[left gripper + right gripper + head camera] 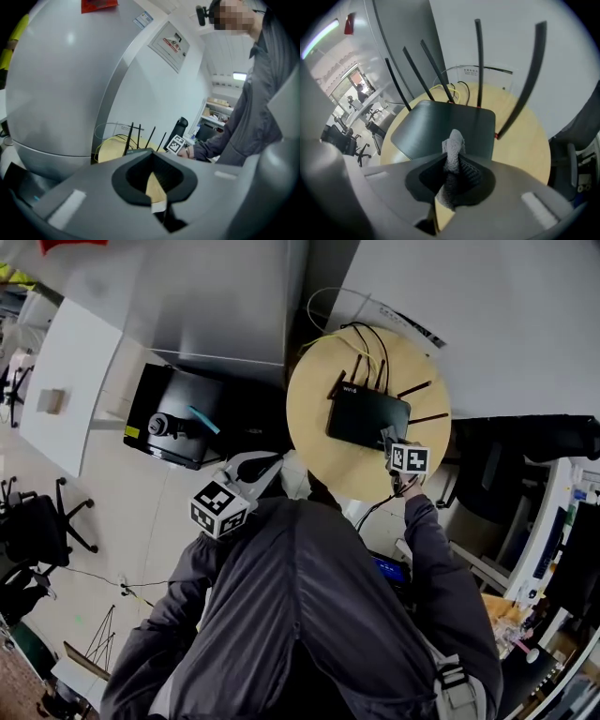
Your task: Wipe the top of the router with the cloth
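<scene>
A black router with several upright antennas lies on a round wooden table. My right gripper is at the router's near right corner, shut on a grey knitted cloth. In the right gripper view the cloth sticks out from the right gripper over the router's flat top; I cannot tell whether they touch. My left gripper hangs left of the table, off the router. The left gripper view shows the left gripper shut and holding nothing, with the antennas beyond.
Yellow and black cables run off the table's far edge. A tall grey cabinet stands behind left, with a black case on the floor below it. An office chair is at far left and dark furniture at right.
</scene>
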Action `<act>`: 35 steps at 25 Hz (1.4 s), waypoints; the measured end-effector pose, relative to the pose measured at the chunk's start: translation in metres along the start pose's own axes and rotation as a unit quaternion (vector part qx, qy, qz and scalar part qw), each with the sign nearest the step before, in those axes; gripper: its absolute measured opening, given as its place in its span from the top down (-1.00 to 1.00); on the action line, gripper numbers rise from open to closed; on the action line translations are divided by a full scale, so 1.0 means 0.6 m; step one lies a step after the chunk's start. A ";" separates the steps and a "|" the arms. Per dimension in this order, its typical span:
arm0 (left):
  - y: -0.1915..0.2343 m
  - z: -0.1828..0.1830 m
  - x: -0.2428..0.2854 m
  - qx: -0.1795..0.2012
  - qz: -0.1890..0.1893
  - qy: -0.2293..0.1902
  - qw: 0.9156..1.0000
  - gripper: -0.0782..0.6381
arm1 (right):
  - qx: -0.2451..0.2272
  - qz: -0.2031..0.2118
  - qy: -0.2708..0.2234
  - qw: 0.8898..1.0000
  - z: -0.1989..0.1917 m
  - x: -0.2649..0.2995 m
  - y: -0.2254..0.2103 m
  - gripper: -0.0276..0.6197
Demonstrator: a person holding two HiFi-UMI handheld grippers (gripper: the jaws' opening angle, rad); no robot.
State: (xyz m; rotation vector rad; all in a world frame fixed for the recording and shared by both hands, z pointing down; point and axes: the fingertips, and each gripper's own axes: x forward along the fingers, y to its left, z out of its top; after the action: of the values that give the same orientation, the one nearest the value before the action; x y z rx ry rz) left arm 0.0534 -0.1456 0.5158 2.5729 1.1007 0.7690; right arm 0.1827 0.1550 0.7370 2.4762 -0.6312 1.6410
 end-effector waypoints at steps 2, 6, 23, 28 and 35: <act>0.002 -0.001 -0.004 -0.003 0.008 -0.004 1.000 0.78 | -0.012 0.021 -0.019 1.000 0.033 0.003 0.033 0.82; 0.014 0.000 -0.020 -0.006 0.032 -0.016 0.999 0.78 | -0.044 0.065 -0.039 0.996 0.115 0.043 0.120 0.82; 0.008 0.016 -0.001 -0.005 0.045 -0.022 0.999 0.78 | -0.033 0.073 -0.026 0.996 0.118 0.082 0.109 0.82; -0.009 0.023 0.042 0.008 0.015 -0.010 1.000 0.78 | -0.003 0.045 -0.024 0.999 0.082 0.056 0.026 0.82; -0.030 0.036 0.092 0.021 -0.017 0.001 1.000 0.78 | 0.020 0.008 -0.019 1.000 0.051 0.030 -0.055 0.82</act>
State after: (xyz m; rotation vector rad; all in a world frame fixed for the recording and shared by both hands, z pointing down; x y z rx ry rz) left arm 0.0863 -0.0935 0.5107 2.5818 1.1709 0.7469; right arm 0.2279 0.1706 0.7451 2.5426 -0.6317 1.6307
